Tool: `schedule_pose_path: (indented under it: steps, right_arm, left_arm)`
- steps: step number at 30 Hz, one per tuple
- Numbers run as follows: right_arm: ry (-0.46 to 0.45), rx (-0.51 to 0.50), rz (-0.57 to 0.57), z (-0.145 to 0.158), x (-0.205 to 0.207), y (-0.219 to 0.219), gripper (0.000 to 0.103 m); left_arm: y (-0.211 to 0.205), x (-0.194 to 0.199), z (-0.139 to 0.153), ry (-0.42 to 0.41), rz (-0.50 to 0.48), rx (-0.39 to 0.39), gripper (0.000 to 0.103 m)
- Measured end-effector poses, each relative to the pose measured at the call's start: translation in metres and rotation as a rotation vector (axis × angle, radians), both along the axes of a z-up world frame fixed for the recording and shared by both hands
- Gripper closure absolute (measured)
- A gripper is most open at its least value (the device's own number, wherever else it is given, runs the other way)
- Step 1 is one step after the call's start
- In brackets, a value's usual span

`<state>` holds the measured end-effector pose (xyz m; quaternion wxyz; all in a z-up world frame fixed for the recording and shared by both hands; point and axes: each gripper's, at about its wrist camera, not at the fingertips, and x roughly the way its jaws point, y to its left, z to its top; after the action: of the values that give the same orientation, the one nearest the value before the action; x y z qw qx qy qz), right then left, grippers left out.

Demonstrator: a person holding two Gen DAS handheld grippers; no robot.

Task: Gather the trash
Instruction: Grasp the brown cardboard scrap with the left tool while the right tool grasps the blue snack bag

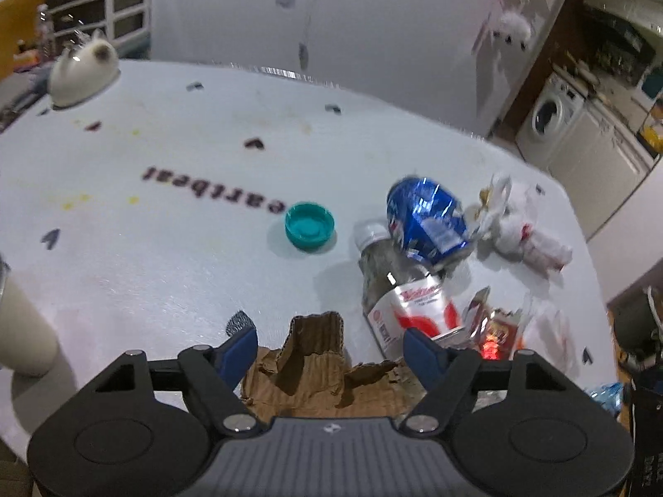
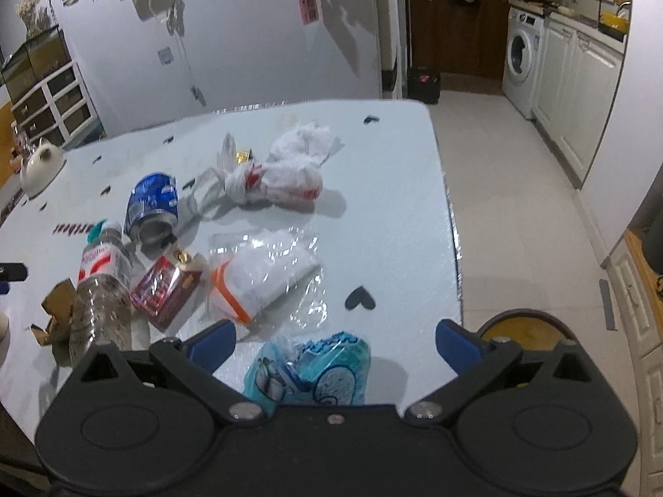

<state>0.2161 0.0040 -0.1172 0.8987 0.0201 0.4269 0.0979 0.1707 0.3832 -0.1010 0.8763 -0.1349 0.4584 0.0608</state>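
Capped clear bottle (image 1: 395,294) lying empty, crushed can (image 1: 427,219) open-mouthed

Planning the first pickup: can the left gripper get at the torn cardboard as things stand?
Probably yes. The left gripper is open, and the torn cardboard lies right between its fingers with nothing over it; the plastic bottle lies just right of it.

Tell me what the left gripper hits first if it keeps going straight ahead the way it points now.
Most likely the torn cardboard: it lies between the open fingers of the left gripper, right in front. Beyond it the table is bare up to the teal cap, slightly left of that line. Depth is hard to judge.
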Motion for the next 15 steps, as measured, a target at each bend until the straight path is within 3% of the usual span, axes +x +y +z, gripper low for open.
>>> schedule_pose_path:
  steps: [7,13,15]
  right_arm:
    - [0.072,-0.005,0.054,-0.017,0.008,0.013,0.000]
    - [0.162,0.018,0.011,-0.037,0.023,0.012,0.001]
    - [0.194,0.041,-0.006,-0.043,0.027,0.011,0.008]
  left_arm:
    - [0.008,0.025,-0.031,0.084,-0.013,-0.002,0.027]
    - [0.015,0.032,-0.049,0.138,0.031,-0.029,0.050]
    - [0.015,0.031,-0.051,0.139,0.034,-0.033,0.058]
